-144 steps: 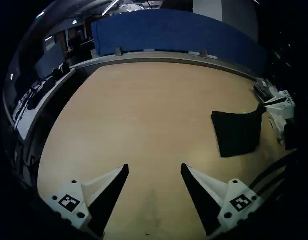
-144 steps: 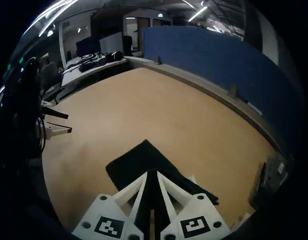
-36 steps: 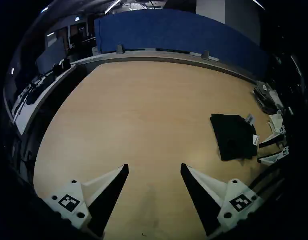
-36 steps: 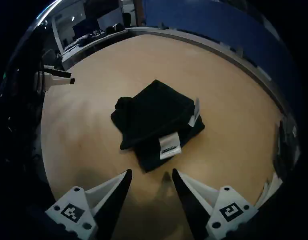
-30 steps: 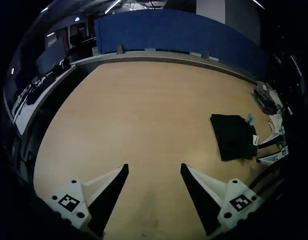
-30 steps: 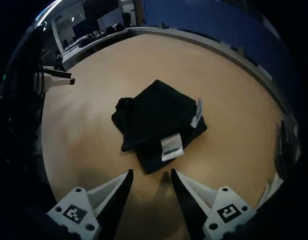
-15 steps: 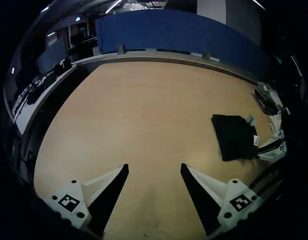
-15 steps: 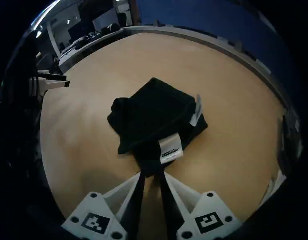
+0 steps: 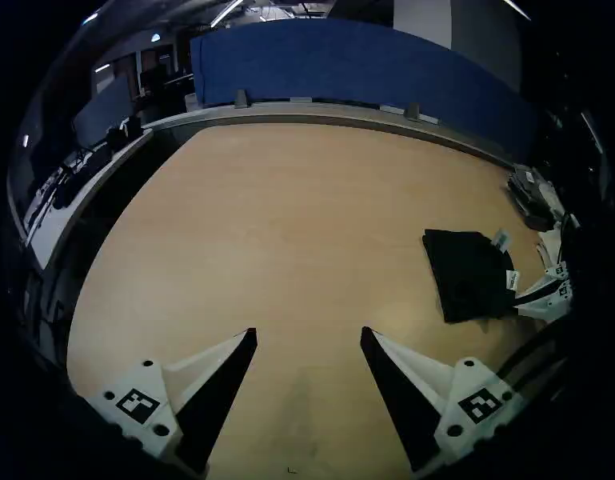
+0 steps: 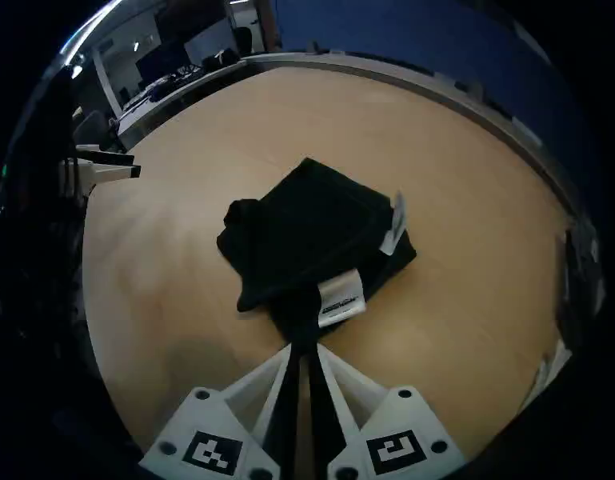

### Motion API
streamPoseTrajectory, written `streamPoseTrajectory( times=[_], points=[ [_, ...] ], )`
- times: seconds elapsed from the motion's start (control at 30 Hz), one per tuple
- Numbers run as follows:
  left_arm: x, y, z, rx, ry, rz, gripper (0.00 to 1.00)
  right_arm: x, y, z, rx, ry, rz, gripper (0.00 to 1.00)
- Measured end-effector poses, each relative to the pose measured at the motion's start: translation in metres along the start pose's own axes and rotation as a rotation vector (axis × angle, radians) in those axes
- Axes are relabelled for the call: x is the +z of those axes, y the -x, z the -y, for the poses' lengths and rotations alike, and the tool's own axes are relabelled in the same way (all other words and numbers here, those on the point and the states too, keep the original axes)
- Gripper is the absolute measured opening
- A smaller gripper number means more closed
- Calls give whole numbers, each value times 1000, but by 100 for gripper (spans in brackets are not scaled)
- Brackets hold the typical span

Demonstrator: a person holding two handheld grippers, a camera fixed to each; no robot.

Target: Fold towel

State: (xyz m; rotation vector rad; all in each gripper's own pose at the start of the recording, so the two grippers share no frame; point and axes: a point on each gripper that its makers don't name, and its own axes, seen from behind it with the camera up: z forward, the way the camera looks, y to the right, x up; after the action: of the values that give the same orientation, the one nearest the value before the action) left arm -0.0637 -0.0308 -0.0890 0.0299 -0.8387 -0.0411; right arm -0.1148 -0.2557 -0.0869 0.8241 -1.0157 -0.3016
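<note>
A black towel (image 10: 311,228) lies folded into a small, thick stack on the tan table (image 10: 467,264), with two white labels (image 10: 341,298) sticking out of its near side. My right gripper (image 10: 304,346) is shut on the stack's near corner, which pokes in between the fingertips. In the left gripper view the same towel (image 9: 469,274) lies far to the right, with the right gripper (image 9: 547,292) at its right edge. My left gripper (image 9: 307,332) hovers open over bare table, well away from the towel. It shows again as the left gripper (image 10: 103,170) at the far left.
A blue partition (image 9: 363,68) runs along the table's far edge. A dark grey pile (image 9: 531,194) lies at the right end of the table. Desks with screens (image 9: 75,160) stand beyond the left edge. Bare tabletop (image 9: 291,224) spreads ahead of the left gripper.
The right gripper laid the towel down folded and let go. It has now moved forward and shut its open fingers on the stack's near corner. The left gripper stayed still and open.
</note>
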Motion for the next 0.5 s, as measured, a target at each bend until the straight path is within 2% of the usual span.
streamPoseTrajectory(
  times=[0.27,0.5],
  points=[
    [0,-1,1,2,1,-1,97,-5,-11,-1,-7,7,-27,6],
    [-2,-4,1,-2,2,-4,97,-13,-44,-1,-29,9,-81,6]
  ],
)
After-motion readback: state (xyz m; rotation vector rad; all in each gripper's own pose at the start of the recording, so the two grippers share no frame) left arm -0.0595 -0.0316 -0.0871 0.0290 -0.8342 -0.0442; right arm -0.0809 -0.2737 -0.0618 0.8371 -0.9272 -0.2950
